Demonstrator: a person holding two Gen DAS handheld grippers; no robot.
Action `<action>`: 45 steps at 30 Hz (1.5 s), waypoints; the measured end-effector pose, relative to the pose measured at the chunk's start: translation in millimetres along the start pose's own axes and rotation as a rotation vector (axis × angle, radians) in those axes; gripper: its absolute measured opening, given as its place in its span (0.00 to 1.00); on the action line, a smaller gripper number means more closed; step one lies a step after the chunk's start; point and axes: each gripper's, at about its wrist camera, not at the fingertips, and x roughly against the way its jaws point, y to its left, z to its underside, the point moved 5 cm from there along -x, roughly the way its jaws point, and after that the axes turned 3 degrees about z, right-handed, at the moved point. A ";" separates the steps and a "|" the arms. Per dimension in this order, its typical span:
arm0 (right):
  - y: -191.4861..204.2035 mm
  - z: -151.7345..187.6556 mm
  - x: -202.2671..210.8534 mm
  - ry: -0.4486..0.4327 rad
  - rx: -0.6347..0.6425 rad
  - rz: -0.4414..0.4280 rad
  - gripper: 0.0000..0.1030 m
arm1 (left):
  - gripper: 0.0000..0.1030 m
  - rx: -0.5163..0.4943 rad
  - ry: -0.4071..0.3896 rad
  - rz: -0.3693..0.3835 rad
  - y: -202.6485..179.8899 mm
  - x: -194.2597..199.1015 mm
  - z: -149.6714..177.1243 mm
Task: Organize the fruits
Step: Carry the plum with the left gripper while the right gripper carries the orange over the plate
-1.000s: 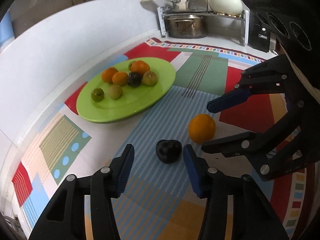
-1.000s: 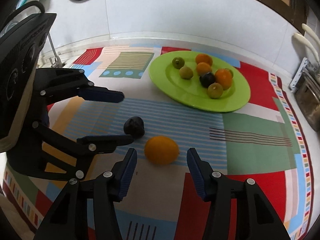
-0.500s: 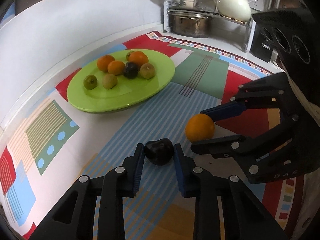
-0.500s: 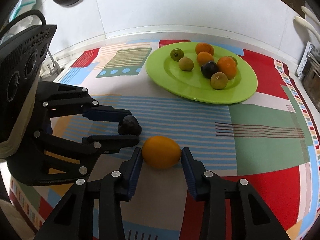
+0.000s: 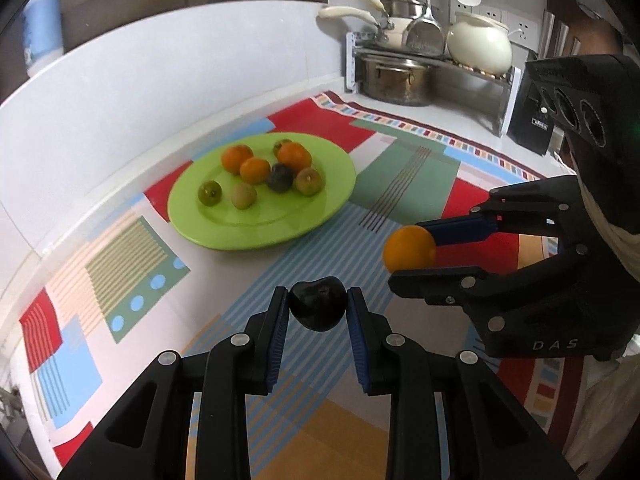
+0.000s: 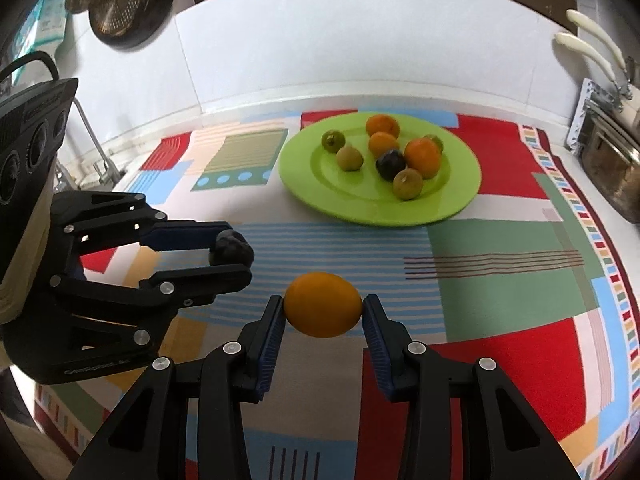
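Note:
My left gripper point(image 5: 318, 312) is shut on a dark plum point(image 5: 318, 308) and holds it above the patterned cloth. It also shows in the right wrist view point(image 6: 234, 252), with the plum point(image 6: 232, 247) at its tips. My right gripper point(image 6: 323, 314) is shut on an orange point(image 6: 323, 304), lifted off the cloth; it shows in the left wrist view point(image 5: 420, 250) with the orange point(image 5: 409, 248). A green plate point(image 5: 320, 216) point(image 6: 452, 204) farther back holds several small fruits: oranges, green ones and a dark plum.
A colourful cloth point(image 5: 400, 184) covers the counter. A rack with pots and a white kettle point(image 5: 478, 42) stands at the back right. A white wall panel point(image 6: 320, 48) runs behind the plate. A tap point(image 6: 96, 148) is at the left.
Both grippers closed on their fruit and lifted them off the cloth. The plum and the orange were lying on the cloth a second ago.

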 end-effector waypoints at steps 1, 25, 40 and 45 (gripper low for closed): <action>-0.6 -1.5 3.1 -0.009 -0.003 0.002 0.40 | 0.29 0.005 -0.005 -0.004 -0.3 2.7 -1.3; -12.1 -32.8 58.5 -0.189 -0.077 0.053 0.40 | 0.29 0.117 -0.173 -0.126 6.1 52.9 -40.8; -24.0 -76.0 68.1 -0.284 -0.083 0.083 0.40 | 0.29 0.143 -0.232 -0.166 28.0 56.8 -73.5; -25.4 -90.6 64.6 -0.300 -0.075 0.086 0.40 | 0.29 0.160 -0.242 -0.175 38.2 53.9 -83.8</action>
